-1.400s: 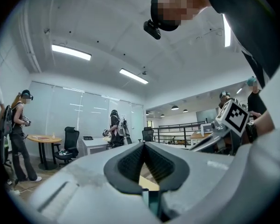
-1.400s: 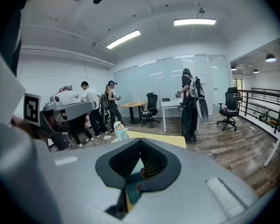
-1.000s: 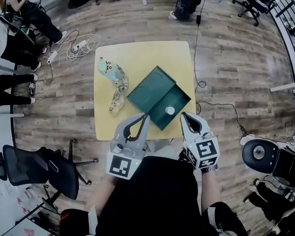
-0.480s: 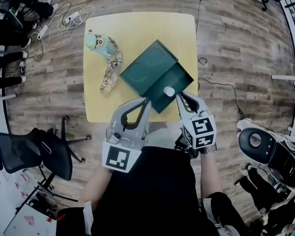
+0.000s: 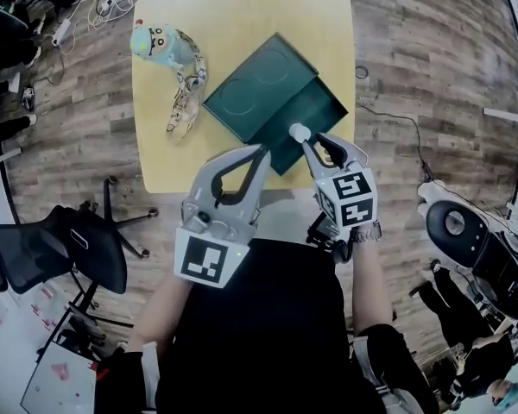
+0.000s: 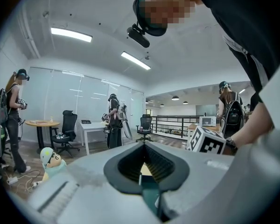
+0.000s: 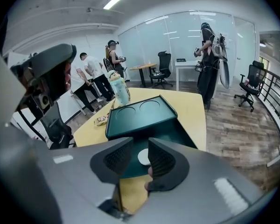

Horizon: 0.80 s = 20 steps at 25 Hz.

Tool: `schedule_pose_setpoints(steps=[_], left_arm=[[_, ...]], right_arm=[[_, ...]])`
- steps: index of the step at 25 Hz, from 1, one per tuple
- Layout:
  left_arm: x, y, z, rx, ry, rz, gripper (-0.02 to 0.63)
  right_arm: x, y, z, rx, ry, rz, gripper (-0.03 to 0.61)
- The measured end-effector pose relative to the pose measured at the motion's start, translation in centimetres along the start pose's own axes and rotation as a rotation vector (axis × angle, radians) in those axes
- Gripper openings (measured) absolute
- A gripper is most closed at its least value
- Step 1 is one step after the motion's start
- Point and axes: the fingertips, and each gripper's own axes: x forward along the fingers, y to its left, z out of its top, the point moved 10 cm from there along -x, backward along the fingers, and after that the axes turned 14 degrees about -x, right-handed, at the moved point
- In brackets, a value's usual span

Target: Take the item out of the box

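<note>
Right gripper (image 7: 140, 144) jaws are opening; the white item (image 7: 143, 157) lies in the gap ahead, pads clear of it. The box (image 7: 186, 135) wall runs just right of the jaws. The lid (image 7: 139, 113) blocks passage ahead-left. Bare table (image 7: 193, 107) ahead-right offers free room. A toy (image 7: 119, 90) stands beyond the lid.

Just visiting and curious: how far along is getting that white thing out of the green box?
Done: the green box lies open. In hand: the right gripper, jaws opening, is at the white round item, not gripping it. Still to do: grip it and lift it out.
</note>
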Motion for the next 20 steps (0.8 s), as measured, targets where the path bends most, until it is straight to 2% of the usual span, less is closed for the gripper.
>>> schedule_pose_setpoints(steps=[8,20], left_arm=[[1.0,1.0,-1.1,-0.028,0.036,-0.023,0.002],[2.3,2.3,-1.6,-0.054,0.065,-0.049,0.002]], right_arm=[[3.2,0.2,-1.9,-0.040,0.127,0.029,0.153],[6.5,0.0,-3.2,-0.037,0.231,0.064,0.264]])
